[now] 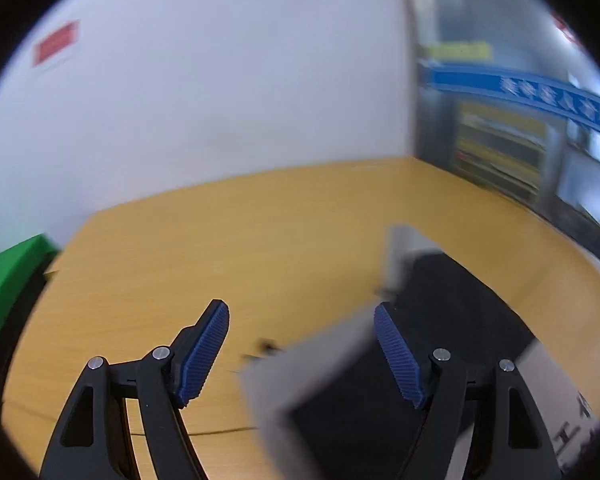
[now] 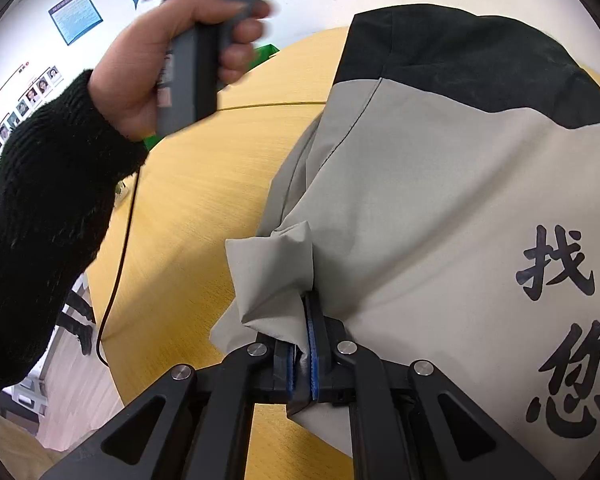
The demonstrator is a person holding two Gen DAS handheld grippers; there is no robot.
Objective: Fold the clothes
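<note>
While the right hand-held gripper (image 2: pixel 302 344) pinches a bunched fold of the grey-and-black garment (image 2: pixel 440 184) on the tabletop (image 2: pixel 188 208), the left hand-held gripper (image 1: pixel 300 354) hangs spread wide, empty.

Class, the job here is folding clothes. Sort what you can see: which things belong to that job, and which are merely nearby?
Belong to the job:
grey and black garment
right gripper, shut on the garment's edge
left gripper, open
wooden table

Merely nearby:
green object
red sign
blue poster
</note>
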